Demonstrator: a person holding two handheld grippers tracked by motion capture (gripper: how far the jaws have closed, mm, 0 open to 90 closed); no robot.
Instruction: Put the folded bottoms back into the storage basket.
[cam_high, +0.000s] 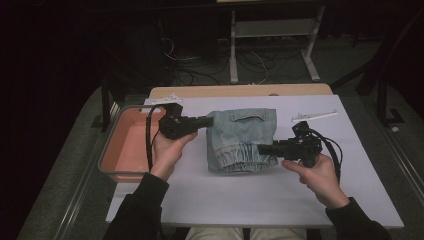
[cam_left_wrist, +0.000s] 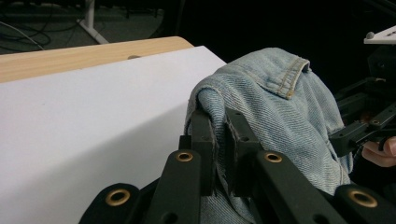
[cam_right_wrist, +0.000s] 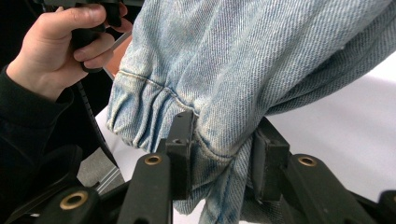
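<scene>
Denim in both grips: folded jeans (cam_high: 242, 140) sit mid-tabletop (cam_high: 260, 200), betw. two hand-held grippers. Nearest, the right gripper (cam_high: 263, 149) has its fingers (cam_right_wrist: 180, 140) pinching a thick bunch of the elastic cuff edge. Across the cloth, the left gripper (cam_high: 209, 121) has its fingers (cam_left_wrist: 204, 140) pressed nearly together on a thin fold by the waistband. Beyond lie a pink tray (cam_high: 111, 150) at left & a white strip (cam_high: 315, 116) at the far edge. Step in hand looks like a two-point lift; next likely calls for raising both sides evenly, w/ grips held.
</scene>
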